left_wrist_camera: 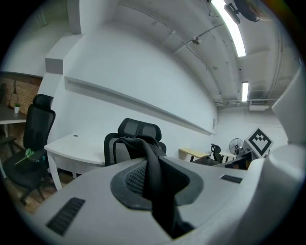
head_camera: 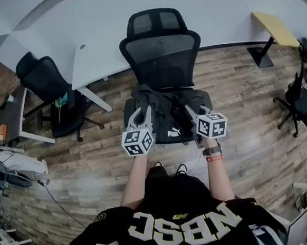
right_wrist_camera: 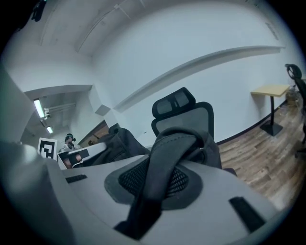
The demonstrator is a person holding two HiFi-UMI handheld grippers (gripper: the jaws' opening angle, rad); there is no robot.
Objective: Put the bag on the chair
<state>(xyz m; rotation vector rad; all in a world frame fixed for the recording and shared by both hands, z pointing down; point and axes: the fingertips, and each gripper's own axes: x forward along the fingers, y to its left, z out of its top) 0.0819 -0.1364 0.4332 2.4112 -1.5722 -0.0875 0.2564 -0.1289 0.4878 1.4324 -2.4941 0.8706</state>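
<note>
Head view — left tongs (head_camera: 143,112) and right tongs (head_camera: 192,110) each clamped nearly shut on the bag (head_camera: 169,120) — over the chair (head_camera: 162,60).

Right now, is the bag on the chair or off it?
Over the seat: the bag covers the chair seat, left gripper and right gripper shut on its straps. Resting or hanging: cannot tell.

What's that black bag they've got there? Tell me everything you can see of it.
The bag is black, soft fabric, slumped and creased, with a small white logo on its near face. It lies over the seat of the black mesh chair, in front of the backrest; whether its full weight rests there is unclear. The left gripper is clamped on its left strap, the right gripper on its right strap.
</note>
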